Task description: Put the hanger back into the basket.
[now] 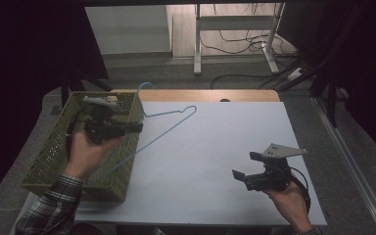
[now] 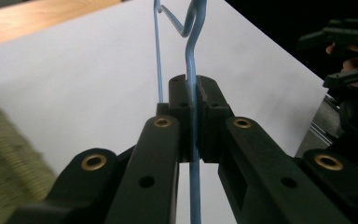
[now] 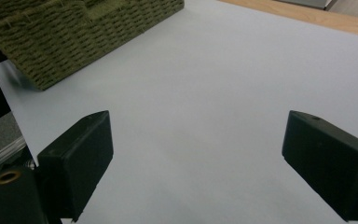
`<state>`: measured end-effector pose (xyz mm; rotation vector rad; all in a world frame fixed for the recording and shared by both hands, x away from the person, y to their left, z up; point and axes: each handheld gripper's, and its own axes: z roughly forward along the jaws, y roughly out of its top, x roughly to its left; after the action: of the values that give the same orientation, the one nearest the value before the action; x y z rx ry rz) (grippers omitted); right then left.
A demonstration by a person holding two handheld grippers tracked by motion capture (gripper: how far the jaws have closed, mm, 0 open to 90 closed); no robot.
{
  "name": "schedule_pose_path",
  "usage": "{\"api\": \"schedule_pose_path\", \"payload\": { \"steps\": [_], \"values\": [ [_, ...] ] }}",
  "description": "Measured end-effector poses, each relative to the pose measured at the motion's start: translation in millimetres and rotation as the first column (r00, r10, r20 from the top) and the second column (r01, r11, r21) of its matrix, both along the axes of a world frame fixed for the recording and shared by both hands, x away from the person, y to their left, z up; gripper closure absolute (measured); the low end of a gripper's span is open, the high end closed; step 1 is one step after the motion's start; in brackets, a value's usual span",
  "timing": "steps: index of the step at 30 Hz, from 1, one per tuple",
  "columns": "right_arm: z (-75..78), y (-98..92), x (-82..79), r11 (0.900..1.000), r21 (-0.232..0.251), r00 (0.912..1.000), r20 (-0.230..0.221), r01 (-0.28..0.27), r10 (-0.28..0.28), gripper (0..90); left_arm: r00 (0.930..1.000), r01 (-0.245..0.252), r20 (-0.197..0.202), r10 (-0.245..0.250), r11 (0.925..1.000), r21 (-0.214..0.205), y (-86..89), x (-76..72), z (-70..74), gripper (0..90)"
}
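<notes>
We cannot make out the inside of the woven basket (image 1: 54,152) well: it is dim, and the left hand (image 1: 85,152) and left gripper (image 1: 136,128) cover much of its far half, so whether anything lies in it we cannot tell. The lower run of the blue wire hanger (image 1: 169,113) is faint where it crosses the basket's right rim.

The basket sits at the left edge of the white sheet (image 1: 210,161) that covers the table. The hanger rises out of it, its hook near the basket's far right corner and its triangle reaching right, over the sheet. In the left gripper view we see the jaws clenched on the hanger's wire (image 2: 192,93), which runs straight up between the pads (image 2: 181,100).

The right gripper (image 1: 245,166) is held in the right hand (image 1: 286,198) at the near right, over the sheet, well apart from the hanger. Its jaws stand wide apart with nothing between them.

Beyond the table's wooden far edge (image 1: 200,95) stand white desk legs (image 1: 198,44) and loose cables (image 1: 240,39) on the floor.
</notes>
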<state>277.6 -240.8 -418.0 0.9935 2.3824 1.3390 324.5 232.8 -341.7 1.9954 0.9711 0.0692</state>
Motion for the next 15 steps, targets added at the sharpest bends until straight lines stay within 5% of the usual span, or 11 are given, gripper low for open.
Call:
{"api": "schedule_pose_path", "payload": {
  "steps": [15],
  "values": [
    [-15.6, -13.9, 2.9, 0.9985, -0.027, 0.9982, -0.035, 0.047, -0.048, 6.5, 0.9903, -0.122, 0.066, 0.122, 0.9925, -0.007, 82.9, 6.7, 7.4, 86.8]
  ]
}}
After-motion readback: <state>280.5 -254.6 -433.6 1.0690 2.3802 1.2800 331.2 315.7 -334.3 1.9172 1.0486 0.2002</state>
